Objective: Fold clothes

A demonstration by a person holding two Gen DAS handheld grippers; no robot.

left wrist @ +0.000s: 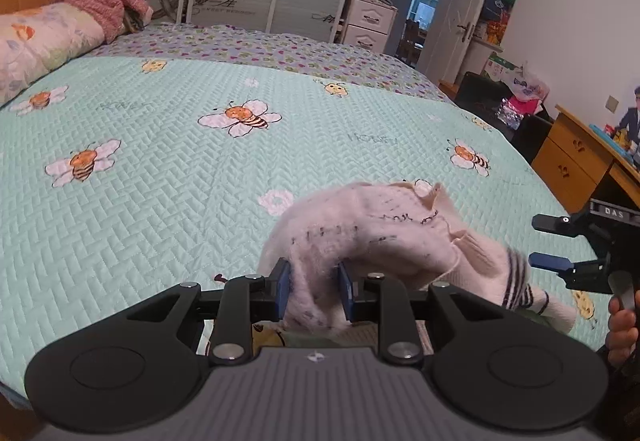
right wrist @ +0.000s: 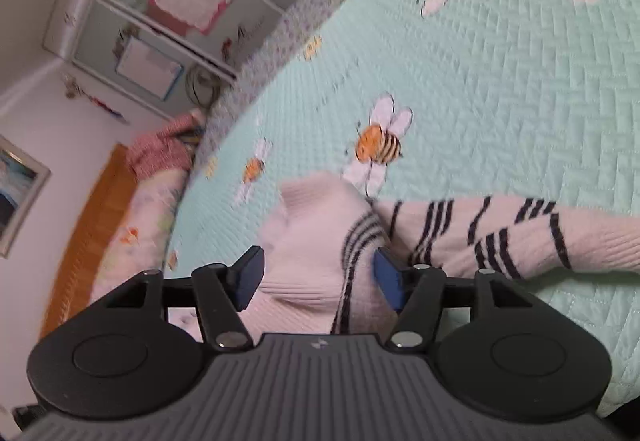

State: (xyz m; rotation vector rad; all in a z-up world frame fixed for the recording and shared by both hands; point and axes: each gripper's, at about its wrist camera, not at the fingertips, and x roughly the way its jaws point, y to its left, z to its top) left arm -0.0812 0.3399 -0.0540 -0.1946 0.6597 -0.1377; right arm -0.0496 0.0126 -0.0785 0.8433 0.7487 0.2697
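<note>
Left tool (left wrist: pixel 313 291) pinches fuzzy white sweater (left wrist: pixel 372 237); right tool (right wrist: pixel 318 277) open, quilted bedspread (left wrist: pixel 160 169).

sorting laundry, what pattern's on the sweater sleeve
Cream sweater sleeve with dark navy stripes, clearest in the right wrist view.

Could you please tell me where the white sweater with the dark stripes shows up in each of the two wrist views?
Left wrist view: the white sweater is bunched at lower centre, pinched in the left tool.
Right wrist view: it lies across the lower centre and right, with a striped fold between the open right tool pads.
Shared landmark: the bee-print quilt.
</note>
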